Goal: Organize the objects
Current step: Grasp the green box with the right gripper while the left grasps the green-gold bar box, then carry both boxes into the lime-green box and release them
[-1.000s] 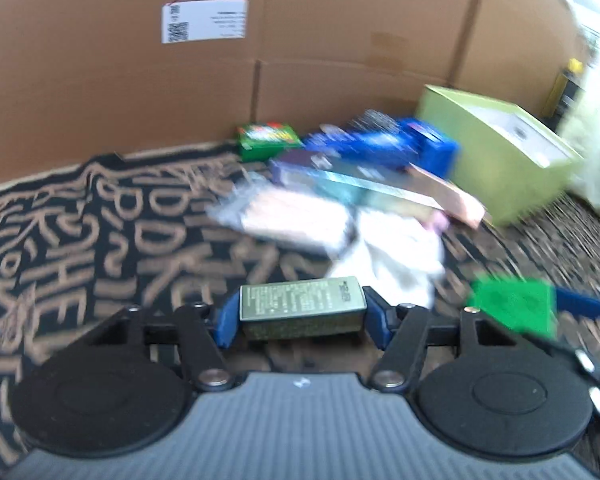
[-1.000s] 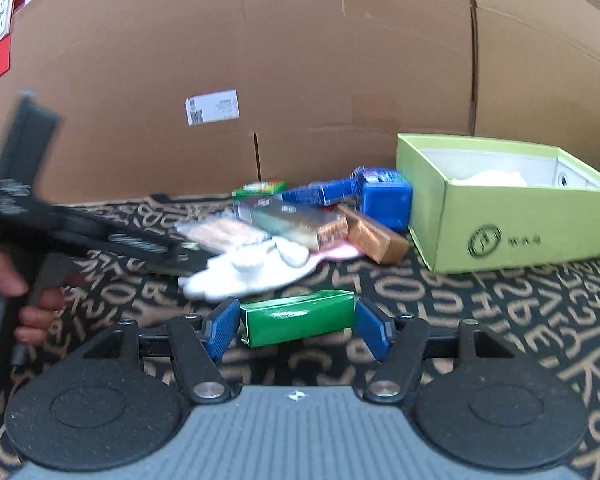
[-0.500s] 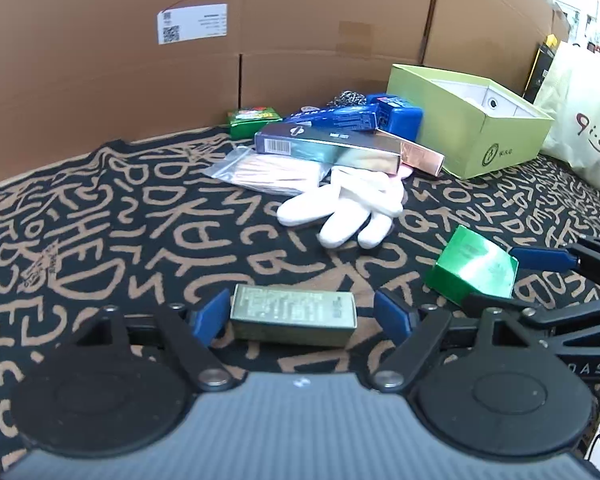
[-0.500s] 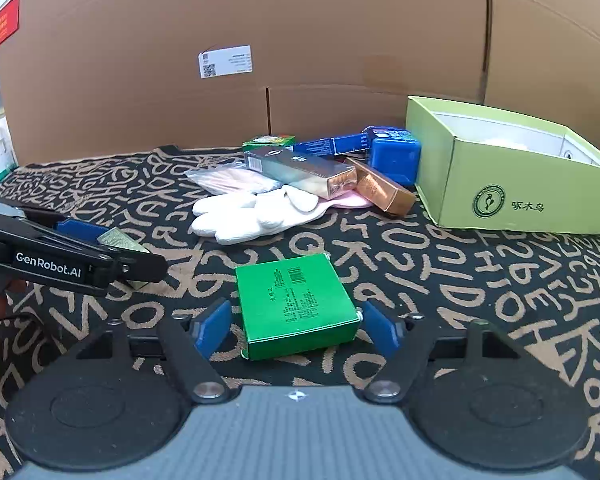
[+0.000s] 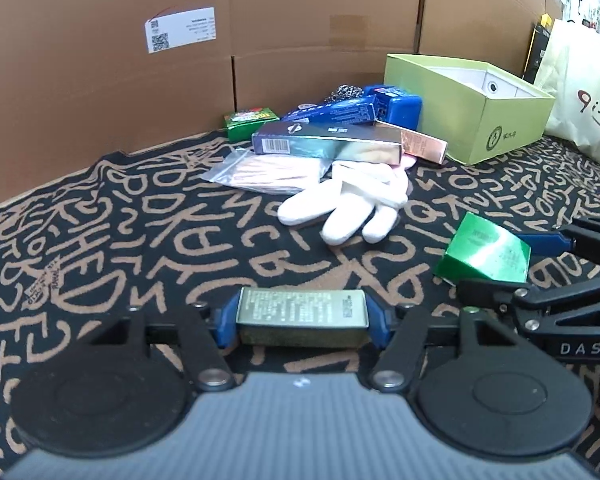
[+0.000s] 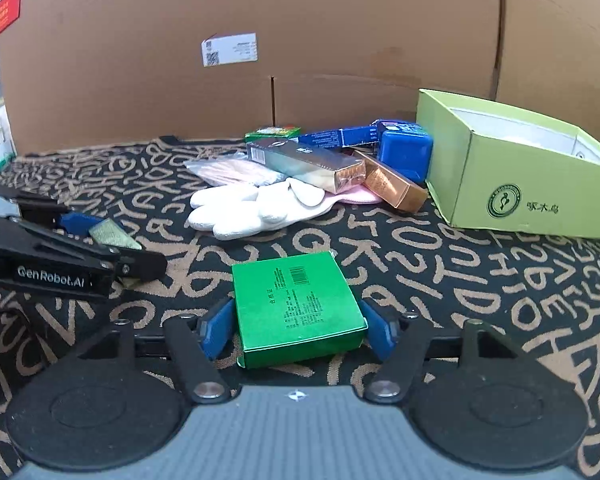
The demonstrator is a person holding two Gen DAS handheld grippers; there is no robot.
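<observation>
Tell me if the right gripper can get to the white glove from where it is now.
Probably not yet: the right gripper is shut on the green box, so its fingers are taken. The path looks free, only patterned cloth lying between it and the white glove.

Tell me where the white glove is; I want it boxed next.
In the right wrist view the white glove lies mid-cloth, left of the lime-green box, its cuff under the silver carton, beside the plastic bag.

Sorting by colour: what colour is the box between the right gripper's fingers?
Green box, with dark print on top; clearest in the right wrist view.
</observation>
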